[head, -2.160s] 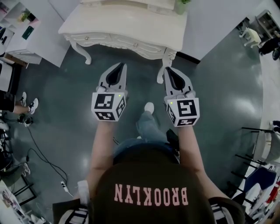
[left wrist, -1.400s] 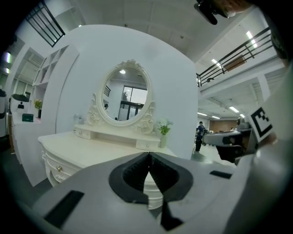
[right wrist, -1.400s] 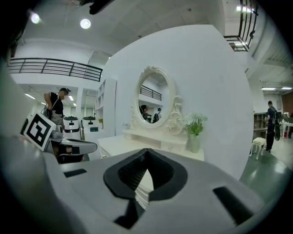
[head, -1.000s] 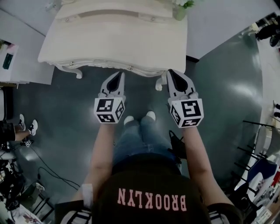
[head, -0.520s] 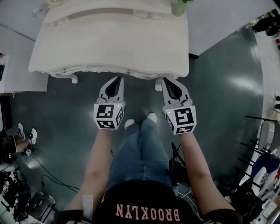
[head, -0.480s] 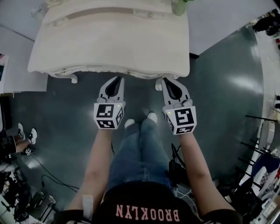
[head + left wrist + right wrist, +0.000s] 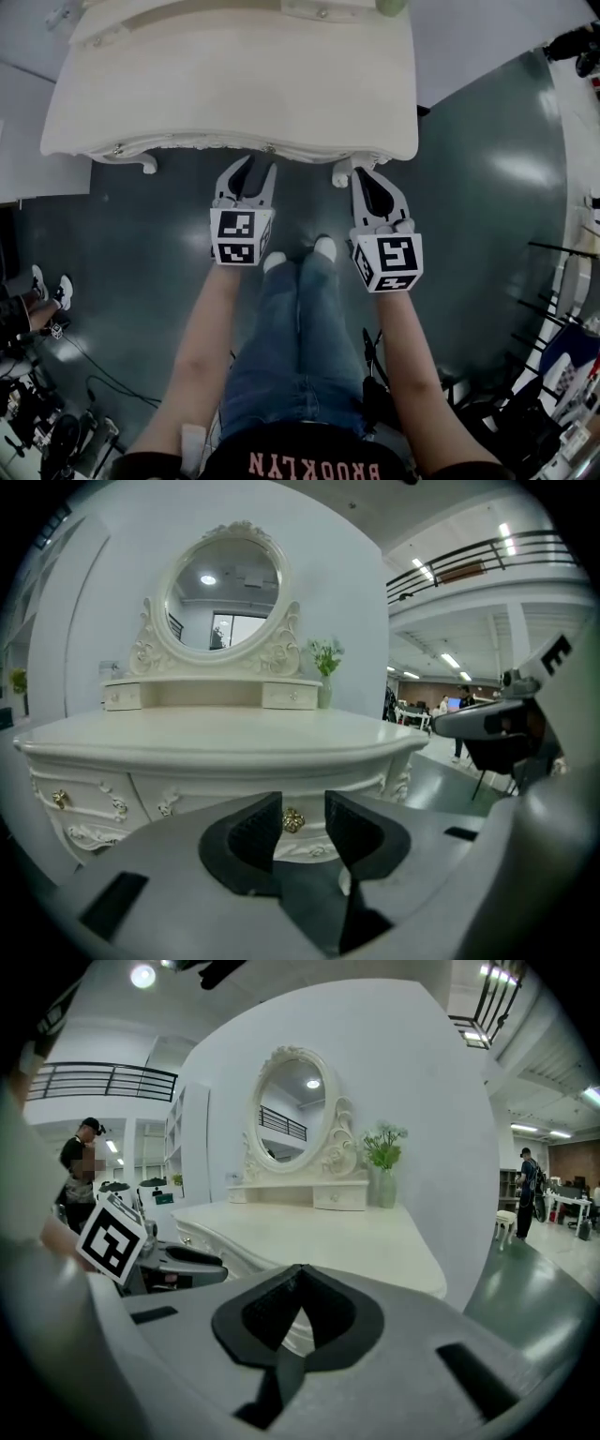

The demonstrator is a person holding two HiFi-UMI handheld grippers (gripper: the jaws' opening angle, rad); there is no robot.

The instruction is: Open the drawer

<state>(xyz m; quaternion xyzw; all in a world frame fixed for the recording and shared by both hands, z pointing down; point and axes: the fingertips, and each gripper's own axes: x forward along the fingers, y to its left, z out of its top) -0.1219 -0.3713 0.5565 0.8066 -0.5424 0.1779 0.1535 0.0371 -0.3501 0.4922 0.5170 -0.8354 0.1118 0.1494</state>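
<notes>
A cream carved dressing table (image 7: 234, 84) fills the top of the head view, with its drawer front (image 7: 216, 785) facing me. A small gold knob (image 7: 293, 820) sits at the middle of that front and also shows in the head view (image 7: 270, 147). My left gripper (image 7: 251, 173) is just short of the table's front edge. Its jaws are opening, with nothing between them (image 7: 302, 803); the knob shows through the gap, farther off. My right gripper (image 7: 364, 176) hangs beside it, shut and empty (image 7: 300, 1271), near the table's front right leg (image 7: 342, 174).
On the table's back stand an oval mirror (image 7: 230, 583), small drawers (image 7: 289, 696) and a vase of flowers (image 7: 384, 1171). Another gold knob (image 7: 59, 799) marks the left drawer. My legs and shoes (image 7: 323, 248) are below the grippers. Cables (image 7: 84, 375) lie on the floor at left.
Both grippers have come down and nearer to the table's front edge. The left jaws, shut before, now stand apart. The right jaws stay shut.
</notes>
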